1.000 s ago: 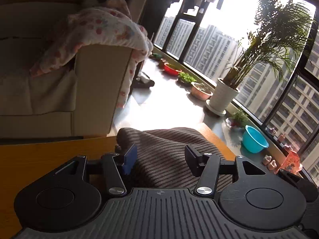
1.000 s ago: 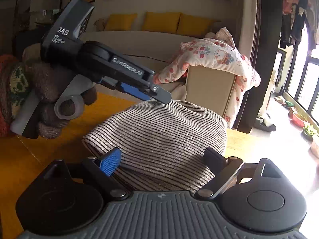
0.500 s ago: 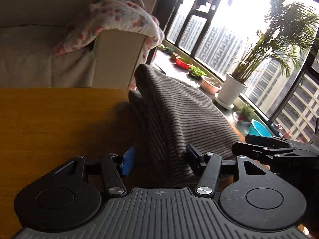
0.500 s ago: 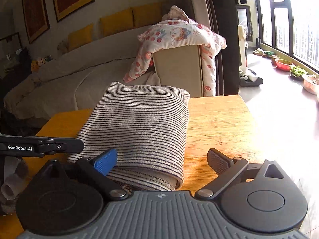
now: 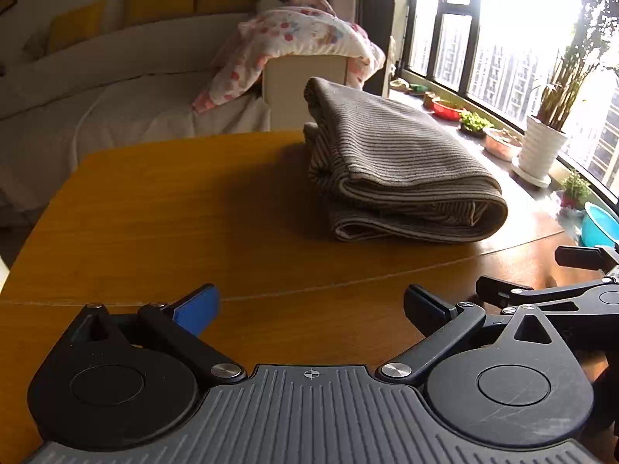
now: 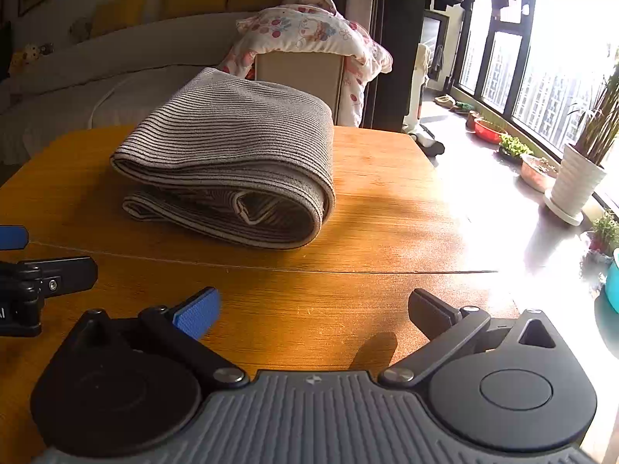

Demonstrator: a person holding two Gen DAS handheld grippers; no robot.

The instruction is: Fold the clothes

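Note:
A striped grey-brown garment (image 5: 394,170) lies folded in a thick stack on the wooden table (image 5: 174,224); it also shows in the right wrist view (image 6: 232,154). My left gripper (image 5: 309,305) is open and empty, held above the table well short of the garment. My right gripper (image 6: 313,305) is open and empty too, a similar distance back from the stack. The right gripper's fingers (image 5: 541,294) show at the right edge of the left wrist view, and the left gripper's fingers (image 6: 38,274) at the left edge of the right wrist view.
A beige sofa (image 6: 135,62) with a floral blanket (image 6: 309,27) over its arm stands behind the table. To the right are tall windows, plant pots (image 6: 576,181) and bowls along the sill, and a blue basin (image 5: 599,228) on the floor.
Both grippers have let go of the garment, opened wide and pulled back from it. The folded stack now lies on its own on the table.

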